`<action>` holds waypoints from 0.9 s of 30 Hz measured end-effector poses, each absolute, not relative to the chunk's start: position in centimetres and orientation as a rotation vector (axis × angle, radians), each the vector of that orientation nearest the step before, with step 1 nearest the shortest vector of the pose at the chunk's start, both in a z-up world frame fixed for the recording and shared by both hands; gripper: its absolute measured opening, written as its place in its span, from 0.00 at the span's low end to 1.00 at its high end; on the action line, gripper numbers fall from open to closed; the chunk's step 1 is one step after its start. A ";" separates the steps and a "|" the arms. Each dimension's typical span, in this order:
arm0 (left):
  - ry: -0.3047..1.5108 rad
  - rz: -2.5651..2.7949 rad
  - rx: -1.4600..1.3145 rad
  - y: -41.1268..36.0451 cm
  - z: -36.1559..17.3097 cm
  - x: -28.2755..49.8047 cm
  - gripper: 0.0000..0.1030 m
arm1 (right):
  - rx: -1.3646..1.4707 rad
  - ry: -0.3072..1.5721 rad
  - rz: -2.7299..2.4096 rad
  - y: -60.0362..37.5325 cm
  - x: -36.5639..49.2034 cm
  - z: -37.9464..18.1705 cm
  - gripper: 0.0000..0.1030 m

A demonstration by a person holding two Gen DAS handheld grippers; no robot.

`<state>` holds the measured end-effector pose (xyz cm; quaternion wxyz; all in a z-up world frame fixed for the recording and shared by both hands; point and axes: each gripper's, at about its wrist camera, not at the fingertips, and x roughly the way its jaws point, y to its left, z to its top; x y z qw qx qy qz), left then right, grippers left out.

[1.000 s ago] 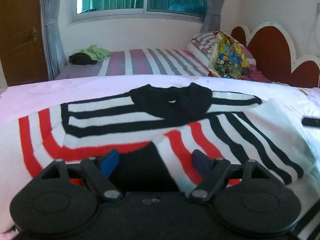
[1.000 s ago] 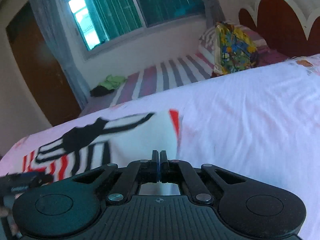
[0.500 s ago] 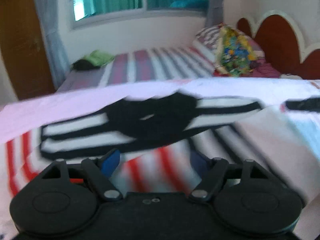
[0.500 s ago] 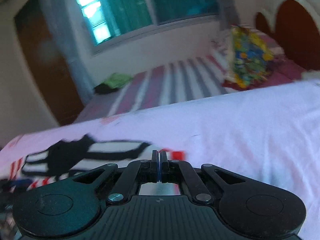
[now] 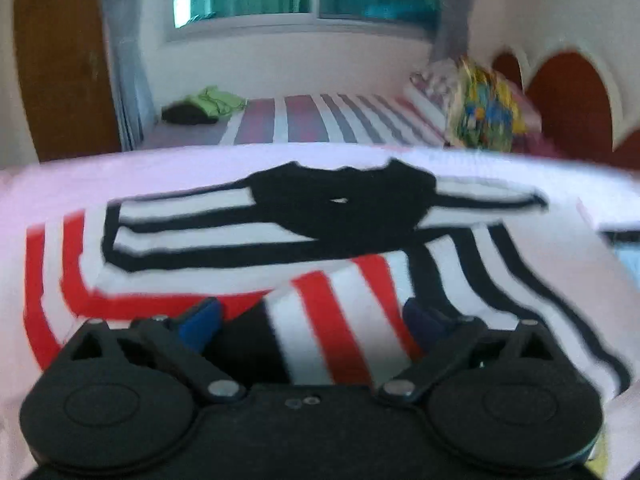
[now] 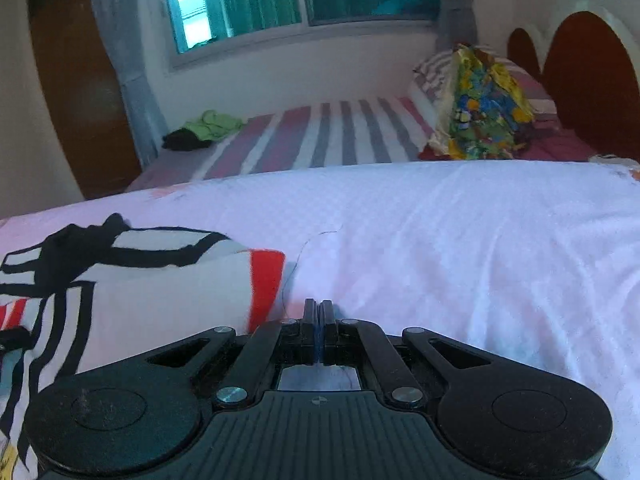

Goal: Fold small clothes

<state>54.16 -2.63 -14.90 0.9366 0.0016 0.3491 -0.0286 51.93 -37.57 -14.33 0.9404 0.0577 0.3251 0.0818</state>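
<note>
Left gripper [image 5: 310, 316], jaws just widened, straddles a fold of the striped shirt [image 5: 256, 240] without pinching; right gripper [image 6: 319, 312] is closed and empty over the white sheet [image 6: 460, 248].

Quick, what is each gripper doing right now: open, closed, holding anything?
Left gripper: open, jaws just widened; the striped shirt lies between them, ungripped.
Right gripper: shut, holding nothing.

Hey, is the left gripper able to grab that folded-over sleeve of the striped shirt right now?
Probably yes: the left gripper has just been opening, and the sleeve lies between its unpressed pads with nothing covering it.
</note>
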 end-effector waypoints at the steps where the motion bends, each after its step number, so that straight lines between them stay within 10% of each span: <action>1: 0.711 -0.037 0.029 -2.8 -14.4 54.1 0.89 | 0.140 0.627 0.175 -37.7 51.1 -13.5 0.00; 10: 0.690 0.010 0.040 -4.8 -13.7 51.4 0.81 | 0.139 0.700 0.301 -34.0 46.3 -13.2 0.00; 15: 0.728 0.010 0.013 -3.0 -14.9 50.8 0.94 | 0.149 0.746 0.388 -32.0 44.8 -13.1 0.00; 19: 0.654 0.022 -0.041 -1.5 -12.2 48.3 0.82 | 0.196 0.727 0.354 -31.4 43.1 -12.3 0.00; 27: 0.629 0.232 -0.143 12.0 -11.1 38.4 0.80 | 0.308 0.696 0.258 -31.2 39.7 -10.5 0.00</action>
